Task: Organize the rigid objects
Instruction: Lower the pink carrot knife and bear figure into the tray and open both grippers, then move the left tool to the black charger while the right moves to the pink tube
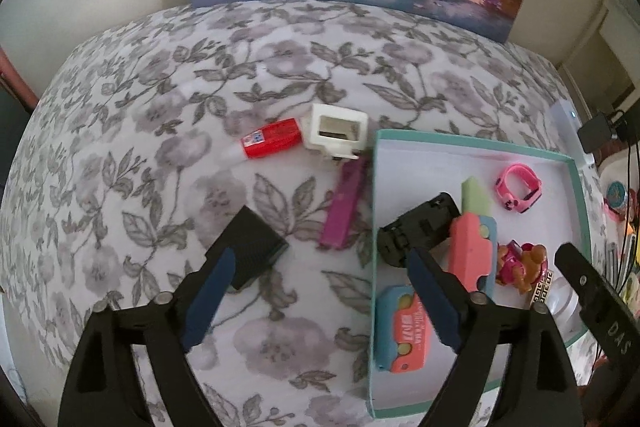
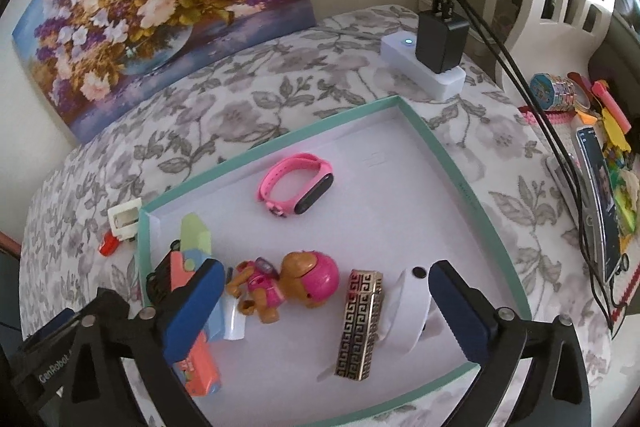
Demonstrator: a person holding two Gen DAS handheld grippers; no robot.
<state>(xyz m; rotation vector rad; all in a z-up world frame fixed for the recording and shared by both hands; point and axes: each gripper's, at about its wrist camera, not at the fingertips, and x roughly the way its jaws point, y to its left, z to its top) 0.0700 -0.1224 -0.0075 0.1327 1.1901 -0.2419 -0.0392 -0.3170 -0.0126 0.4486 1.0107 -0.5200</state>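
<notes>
Left gripper [image 1: 320,291]: jaws wide open, holding nothing, above the flowered cloth [image 1: 140,147].
Right gripper [image 2: 326,301]: jaws wide open, holding nothing, over the teal tray [image 2: 452,163].
In tray: toy dog [image 2: 288,279], patterned gold case [image 2: 360,323], pink wristband [image 2: 296,183] farther.
On cloth: black block [image 1: 256,247], purple bar [image 1: 344,203], white box [image 1: 338,133], red tube [image 1: 270,143].

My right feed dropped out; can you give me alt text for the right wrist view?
The open right claw hovers over a teal-rimmed white tray holding a pink-helmeted toy puppy, a gold patterned lighter, a pink smart band and pink-and-blue toys at left. Nothing is held.
</notes>
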